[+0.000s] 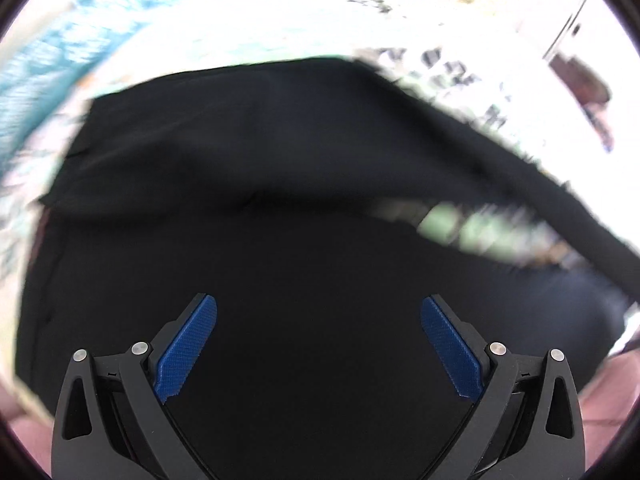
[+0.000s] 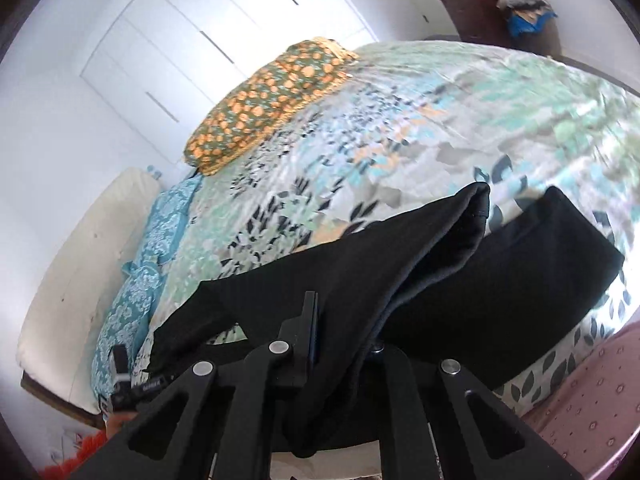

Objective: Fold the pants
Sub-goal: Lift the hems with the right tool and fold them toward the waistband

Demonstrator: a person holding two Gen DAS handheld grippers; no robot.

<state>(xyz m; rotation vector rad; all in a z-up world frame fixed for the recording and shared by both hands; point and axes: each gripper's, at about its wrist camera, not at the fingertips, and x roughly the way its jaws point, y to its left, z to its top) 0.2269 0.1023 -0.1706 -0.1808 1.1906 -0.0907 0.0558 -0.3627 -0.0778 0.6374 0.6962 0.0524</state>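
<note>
The black pants [image 1: 260,168] lie on the floral bedspread and fill most of the left wrist view. My left gripper [image 1: 319,346] is open just above the dark cloth, its blue pads [image 1: 188,350] wide apart with nothing between them. My right gripper [image 2: 340,328] is shut on a lifted part of the pants [image 2: 384,256], and the cloth drapes over its right finger and hides it. The rest of the pants lies folded on the bed to the right [image 2: 520,268].
The bed [image 2: 400,128] has a floral cover, with an orange-spotted cushion [image 2: 272,100] and a blue patterned pillow [image 2: 160,232] at its far side. White wardrobe doors [image 2: 180,40] stand behind. A pink patterned floor [image 2: 592,392] lies at the right.
</note>
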